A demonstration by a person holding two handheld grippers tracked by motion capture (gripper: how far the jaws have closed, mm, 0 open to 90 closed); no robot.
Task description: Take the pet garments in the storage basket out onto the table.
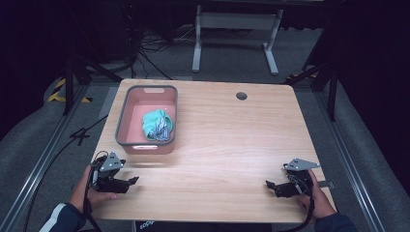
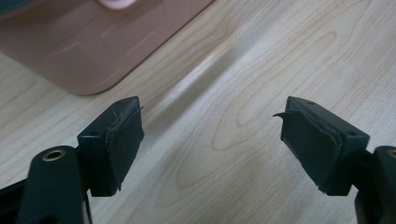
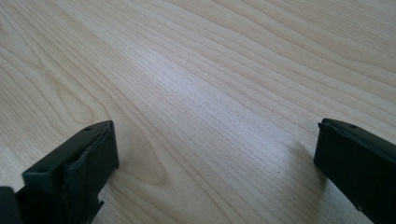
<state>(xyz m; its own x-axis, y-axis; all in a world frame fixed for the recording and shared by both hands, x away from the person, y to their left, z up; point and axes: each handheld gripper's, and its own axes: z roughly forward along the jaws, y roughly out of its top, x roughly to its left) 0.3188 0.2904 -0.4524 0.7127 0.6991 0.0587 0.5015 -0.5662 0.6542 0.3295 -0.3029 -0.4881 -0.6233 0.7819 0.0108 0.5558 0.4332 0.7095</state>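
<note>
Both tools rest low at the near edge of the surface (image 1: 232,145). Left tool (image 1: 126,182) is released, jaws wide, nothing between them; it sits just near of the bin (image 1: 126,104). Right tool (image 1: 272,185) is also released and holding nothing, well apart from the bin, off to its right and nearer to me.

The cloth (image 1: 157,124) lies bunched inside the bin, toward its near-right corner. It is teal with a striped patch. As a crumpled heap it has no clear heading; its longer spread seems to run along the bin's long axis, away from me.

My reading of the step: reach for the cloth. The left tool is closest, so I would lift it clear of the bin's near wall first, then come down from above onto the highest fold, jaws set across the heap's longer spread. Pinch a ridge, not the flat. The left gripper view has the bin's near wall (image 2: 93,51) just ahead of the jaws, so clipping it is the risk.
</note>
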